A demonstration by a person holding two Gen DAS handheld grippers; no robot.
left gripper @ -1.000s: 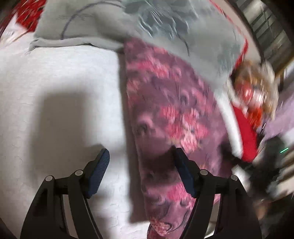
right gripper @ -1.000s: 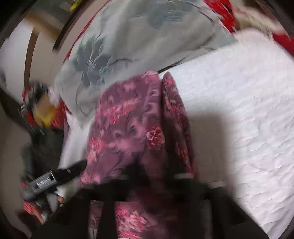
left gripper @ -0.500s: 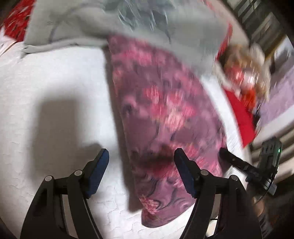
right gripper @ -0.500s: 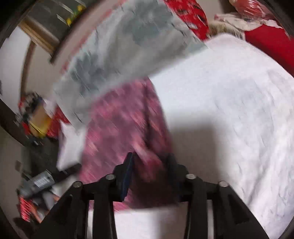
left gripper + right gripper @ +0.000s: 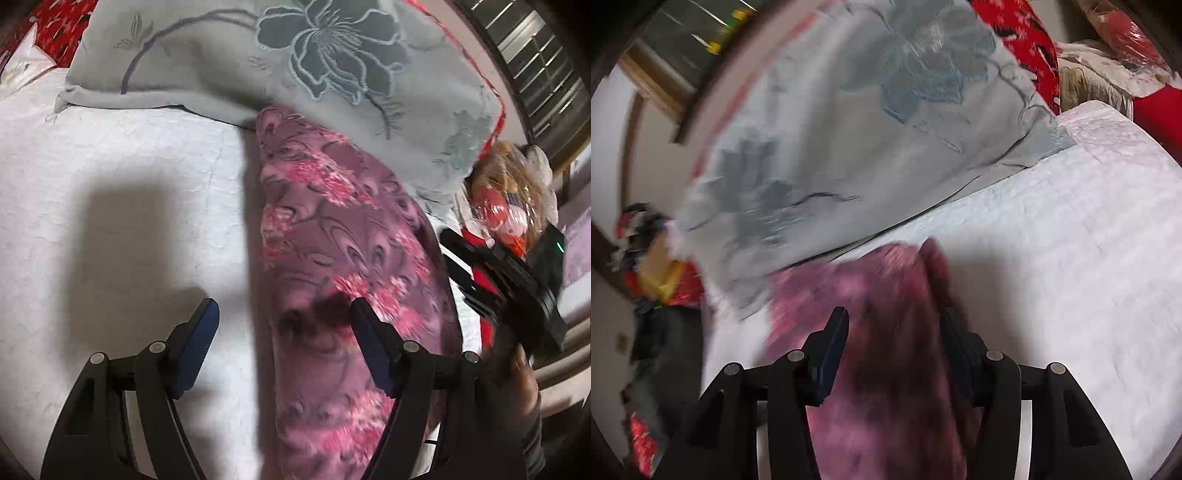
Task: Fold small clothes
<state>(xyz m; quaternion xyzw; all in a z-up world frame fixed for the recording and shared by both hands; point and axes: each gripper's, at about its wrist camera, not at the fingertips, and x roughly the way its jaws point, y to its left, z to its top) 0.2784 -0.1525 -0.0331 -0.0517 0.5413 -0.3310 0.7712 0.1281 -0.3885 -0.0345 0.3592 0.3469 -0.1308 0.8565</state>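
Observation:
A purple garment with pink flowers (image 5: 340, 266) lies in a long folded strip on the white quilted bed (image 5: 110, 192). My left gripper (image 5: 284, 325) is open just above the strip's left edge, its right finger over the cloth. In the right wrist view the same garment (image 5: 886, 332) is blurred and lies between the fingers of my right gripper (image 5: 894, 336), which is open and not clamped on it. The right gripper also shows at the right of the left wrist view (image 5: 506, 280).
A grey pillow with a blue flower pattern (image 5: 295, 74) lies at the strip's far end, also in the right wrist view (image 5: 849, 129). Red bedding (image 5: 1027, 44) and bagged items (image 5: 509, 199) sit at the bed's edges. White quilt (image 5: 1071, 240) stretches beside the garment.
My right gripper has let go of the garment and its jaws have opened wider. The garment has settled flat on the bed. My left gripper stayed open and shifted slightly.

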